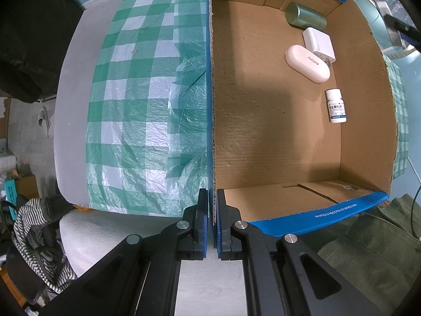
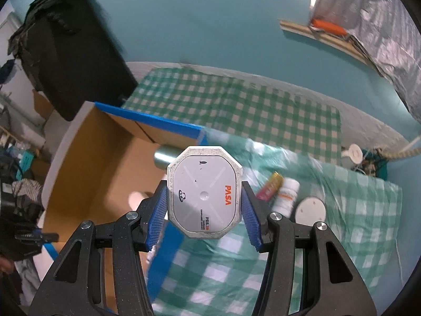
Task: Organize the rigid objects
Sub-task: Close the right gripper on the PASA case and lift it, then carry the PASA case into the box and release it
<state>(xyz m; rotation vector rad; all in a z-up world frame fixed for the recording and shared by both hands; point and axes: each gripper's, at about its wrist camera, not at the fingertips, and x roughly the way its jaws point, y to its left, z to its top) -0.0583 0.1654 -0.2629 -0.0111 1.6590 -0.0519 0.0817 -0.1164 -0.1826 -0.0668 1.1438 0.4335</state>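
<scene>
The right gripper (image 2: 204, 205) pinches one white octagonal case (image 2: 204, 192) marked "PASA" beside the cardboard box (image 1: 363, 84); left gripper (image 1: 212, 210) clamps the box wall; inside lie four items, one case (image 1: 307, 63) reading "KINYO".

right tongs (image 2: 204, 205) | clamping PASA case (image 2: 204, 192) | cardboard box (image 2: 100, 158) behind — blurred, probably open

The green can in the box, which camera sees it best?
The left wrist view. The green can lies on its side in the cardboard box, fully visible. The right wrist view shows only a blurry end behind the held white case.
</scene>
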